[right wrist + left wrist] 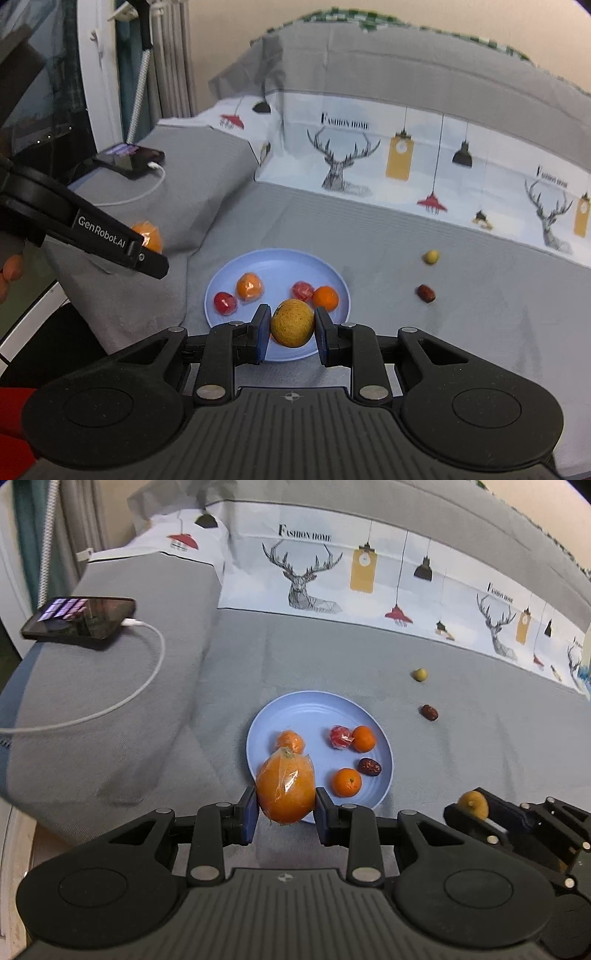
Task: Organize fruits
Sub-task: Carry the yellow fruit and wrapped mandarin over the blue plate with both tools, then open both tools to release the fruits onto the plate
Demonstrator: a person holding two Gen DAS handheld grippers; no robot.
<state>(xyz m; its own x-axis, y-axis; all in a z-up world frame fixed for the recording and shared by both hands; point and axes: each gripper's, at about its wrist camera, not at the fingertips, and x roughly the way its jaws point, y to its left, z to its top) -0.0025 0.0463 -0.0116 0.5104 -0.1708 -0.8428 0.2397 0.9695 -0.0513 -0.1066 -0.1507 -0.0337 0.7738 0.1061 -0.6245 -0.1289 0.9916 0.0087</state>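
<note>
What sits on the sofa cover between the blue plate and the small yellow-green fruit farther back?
Only one dark red date lies between the blue plate and the yellow-green fruit, left wrist view; otherwise bare grey cover.

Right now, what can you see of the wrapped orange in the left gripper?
The wrapped orange is large, oval and bright orange, sealed in clear, crinkled, glossy film with a small stem nub on top. The left gripper is shut on it, one blue pad against each side. It hangs over the near rim of the blue plate, hiding part of a smaller orange behind it.

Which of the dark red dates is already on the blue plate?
The dark red date at the round blue plate's right edge, beside a small orange. The other date lies off the plate on the grey sofa cover.
</note>
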